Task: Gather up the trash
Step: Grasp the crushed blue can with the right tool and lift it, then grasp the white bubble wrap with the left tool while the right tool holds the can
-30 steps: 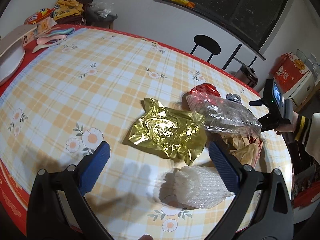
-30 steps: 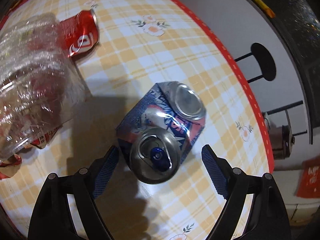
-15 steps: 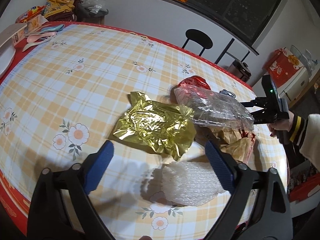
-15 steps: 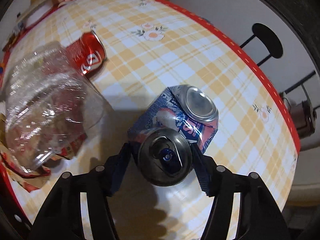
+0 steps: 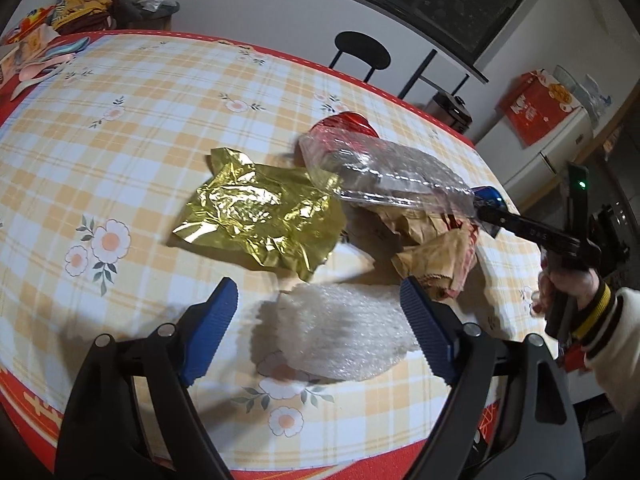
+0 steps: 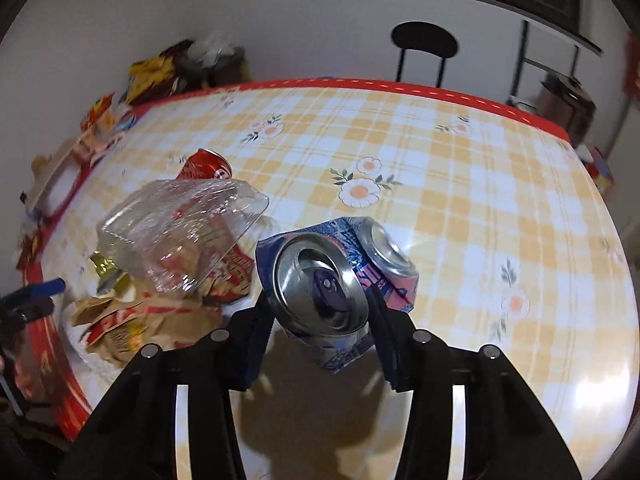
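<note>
My right gripper (image 6: 320, 312) is shut on a crushed blue and pink can (image 6: 340, 276) and holds it above the table. My left gripper (image 5: 320, 320) is open over a white foam net (image 5: 336, 332), jaws on either side of it. Beyond the net lie a gold foil wrapper (image 5: 256, 216), a clear plastic container (image 5: 384, 176), brown paper wrappers (image 5: 432, 252) and a red can (image 5: 344, 124). The container (image 6: 180, 232), red can (image 6: 204, 164) and paper wrappers (image 6: 132, 320) also show in the right wrist view.
The round table (image 5: 140, 92) has a yellow checked cloth with a red rim. Snack packets and spoons (image 5: 44, 48) lie at its far left edge. A black stool (image 5: 362, 52) stands behind it. A red box (image 5: 540, 104) sits on a white cabinet at right.
My right gripper closed on the crushed can and lifted it off the table, tilting up. My left gripper moved forward and down toward the foam net, staying open.
</note>
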A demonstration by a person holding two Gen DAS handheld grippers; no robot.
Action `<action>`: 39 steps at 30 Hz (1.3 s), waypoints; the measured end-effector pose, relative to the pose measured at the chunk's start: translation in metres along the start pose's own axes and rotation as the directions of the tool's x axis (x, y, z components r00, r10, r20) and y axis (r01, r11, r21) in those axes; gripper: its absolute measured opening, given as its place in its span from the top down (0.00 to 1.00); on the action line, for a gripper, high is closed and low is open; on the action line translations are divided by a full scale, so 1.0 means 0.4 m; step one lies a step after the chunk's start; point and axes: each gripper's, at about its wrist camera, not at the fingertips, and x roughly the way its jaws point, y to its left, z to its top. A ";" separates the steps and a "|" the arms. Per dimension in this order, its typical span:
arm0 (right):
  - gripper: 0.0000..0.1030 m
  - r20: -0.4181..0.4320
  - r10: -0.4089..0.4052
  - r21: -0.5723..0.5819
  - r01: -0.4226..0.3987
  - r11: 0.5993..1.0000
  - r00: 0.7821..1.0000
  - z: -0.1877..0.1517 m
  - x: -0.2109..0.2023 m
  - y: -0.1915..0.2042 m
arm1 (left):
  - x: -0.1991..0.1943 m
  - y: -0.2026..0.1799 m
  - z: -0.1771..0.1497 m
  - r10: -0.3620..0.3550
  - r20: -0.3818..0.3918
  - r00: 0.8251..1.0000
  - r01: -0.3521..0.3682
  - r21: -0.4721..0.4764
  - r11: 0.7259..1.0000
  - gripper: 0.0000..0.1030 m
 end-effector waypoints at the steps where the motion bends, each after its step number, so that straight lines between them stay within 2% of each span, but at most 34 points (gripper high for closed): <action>1: 0.62 0.017 -0.007 0.028 0.007 1.000 1.000 -0.014 -0.018 0.001 | -0.002 -0.003 -0.001 -0.005 0.000 1.000 0.005 0.005 1.000 0.20; 2: 0.63 0.031 -0.008 0.053 0.006 0.999 0.999 -0.026 -0.035 0.002 | -0.003 -0.005 -0.002 -0.008 0.000 1.000 0.008 0.010 1.000 0.20; 4: 0.71 0.061 -0.016 0.102 0.010 0.995 0.998 -0.048 -0.071 0.001 | -0.006 -0.011 -0.003 -0.016 0.000 1.000 0.016 0.023 1.000 0.20; 6: 0.71 0.089 -0.027 0.137 0.015 0.991 0.996 -0.071 -0.111 0.006 | -0.010 -0.017 -0.006 -0.027 -0.004 1.000 0.027 0.047 0.999 0.20; 14: 0.72 0.138 -0.061 0.152 0.040 0.988 0.989 -0.133 -0.211 0.033 | -0.002 -0.044 -0.055 -0.055 -0.066 0.996 0.064 0.133 0.989 0.21; 19: 0.72 0.138 -0.069 0.162 0.046 0.986 0.988 -0.166 -0.231 0.043 | 0.009 -0.039 -0.057 -0.052 -0.076 0.996 0.060 0.099 0.993 0.21; 23: 0.72 0.136 -0.075 0.179 0.050 0.983 0.988 -0.187 -0.240 0.043 | 0.034 -0.022 -0.039 -0.053 -0.084 0.995 0.057 0.037 0.998 0.33; 30: 0.72 0.153 -0.091 0.179 0.063 0.982 0.984 -0.194 -0.278 0.048 | 0.096 0.032 -0.038 -0.108 -0.145 0.983 0.091 -0.117 0.989 0.40; 32: 0.72 0.154 -0.095 0.181 0.066 0.981 0.984 -0.195 -0.282 0.051 | 0.100 0.037 -0.044 -0.113 -0.149 0.982 0.095 -0.121 0.988 0.42; 34: 0.72 0.158 -0.095 0.185 0.065 0.981 0.983 -0.195 -0.286 0.054 | 0.093 0.032 -0.051 -0.120 -0.150 0.981 0.105 -0.103 0.989 0.48; 36: 0.72 0.164 -0.084 0.187 0.053 0.981 0.983 -0.195 -0.290 0.060 | 0.082 0.031 -0.056 -0.117 -0.144 0.983 0.105 -0.090 0.990 0.61; 39: 0.72 0.174 -0.078 0.184 0.045 0.982 0.982 -0.196 -0.296 0.072 | 0.054 0.038 -0.062 -0.129 -0.126 0.984 0.117 -0.101 0.988 0.73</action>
